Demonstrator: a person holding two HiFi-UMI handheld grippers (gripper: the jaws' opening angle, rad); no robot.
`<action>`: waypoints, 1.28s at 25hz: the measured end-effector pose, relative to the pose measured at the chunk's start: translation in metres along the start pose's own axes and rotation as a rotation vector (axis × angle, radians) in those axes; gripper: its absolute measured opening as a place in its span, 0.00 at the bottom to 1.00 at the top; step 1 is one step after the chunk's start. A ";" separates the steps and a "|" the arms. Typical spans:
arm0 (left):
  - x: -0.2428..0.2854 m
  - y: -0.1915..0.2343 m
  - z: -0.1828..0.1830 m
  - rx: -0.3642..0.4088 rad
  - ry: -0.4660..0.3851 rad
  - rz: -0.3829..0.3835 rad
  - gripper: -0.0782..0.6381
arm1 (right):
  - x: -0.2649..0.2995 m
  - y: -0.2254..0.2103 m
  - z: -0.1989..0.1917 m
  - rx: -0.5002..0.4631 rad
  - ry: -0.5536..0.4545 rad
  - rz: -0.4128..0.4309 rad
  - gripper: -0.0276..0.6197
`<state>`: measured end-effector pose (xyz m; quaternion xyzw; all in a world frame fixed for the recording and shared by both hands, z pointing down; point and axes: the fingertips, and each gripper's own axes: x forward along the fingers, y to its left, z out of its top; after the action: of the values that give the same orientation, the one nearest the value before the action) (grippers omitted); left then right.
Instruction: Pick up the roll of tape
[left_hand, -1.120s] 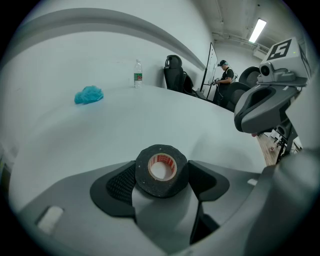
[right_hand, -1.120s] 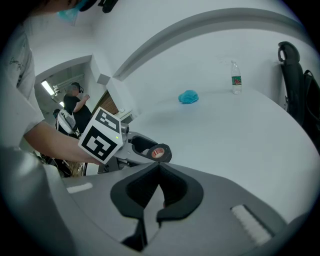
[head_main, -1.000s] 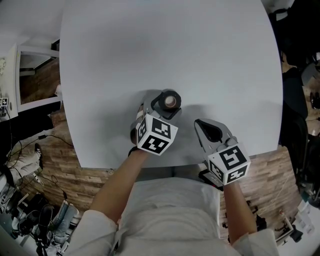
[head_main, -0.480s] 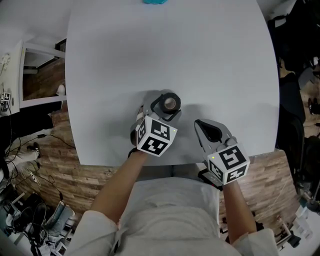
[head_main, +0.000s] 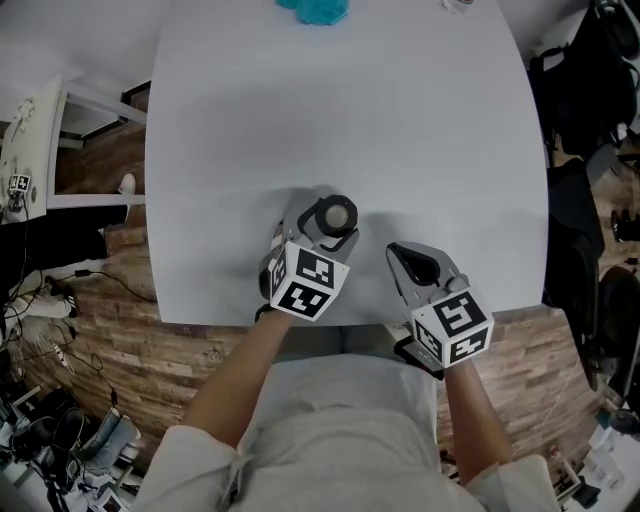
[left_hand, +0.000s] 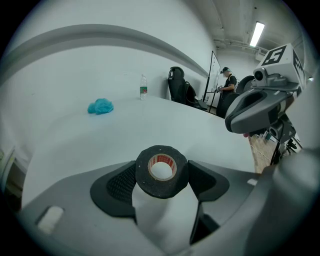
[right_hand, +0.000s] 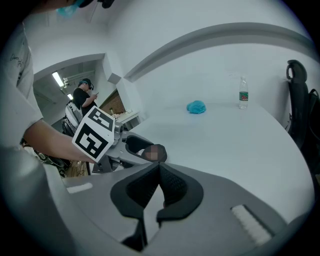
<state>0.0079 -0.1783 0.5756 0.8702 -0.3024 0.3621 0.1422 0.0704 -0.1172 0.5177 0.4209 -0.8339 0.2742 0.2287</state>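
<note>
The roll of tape (left_hand: 161, 171) is black with a pale core and sits upright between the pads of my left gripper (left_hand: 162, 178), which is shut on it from both sides. From the head view the roll of tape (head_main: 336, 213) hangs just above the white table (head_main: 350, 100), held by the left gripper (head_main: 331, 224) near the table's front edge. My right gripper (head_main: 396, 251) hovers to its right with its jaws shut and nothing in them. In the right gripper view the pads of the right gripper (right_hand: 159, 168) meet at the tip, and the left gripper (right_hand: 131, 146) shows to the left.
A teal cloth (head_main: 315, 10) and a water bottle (left_hand: 143, 87) lie at the table's far side. Black chairs (right_hand: 300, 100) stand by the right edge. A person (left_hand: 227, 82) stands in the background. The table's front edge (head_main: 350, 322) is right under both grippers.
The left gripper has risen a little with the roll still between its jaws. The right gripper rose slightly too. The head view now takes in the table's far end with the teal cloth.
</note>
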 end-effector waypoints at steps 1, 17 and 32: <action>-0.004 -0.001 0.000 -0.001 -0.004 0.002 0.59 | -0.002 0.002 0.001 -0.007 -0.002 0.000 0.05; -0.081 -0.003 0.005 -0.076 -0.094 0.047 0.59 | -0.034 0.021 0.021 -0.068 -0.050 -0.013 0.05; -0.125 -0.036 0.032 -0.077 -0.177 0.017 0.59 | -0.055 0.029 0.049 -0.098 -0.104 -0.007 0.05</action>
<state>-0.0221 -0.1123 0.4627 0.8900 -0.3350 0.2731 0.1452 0.0690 -0.1035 0.4399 0.4259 -0.8555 0.2098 0.2065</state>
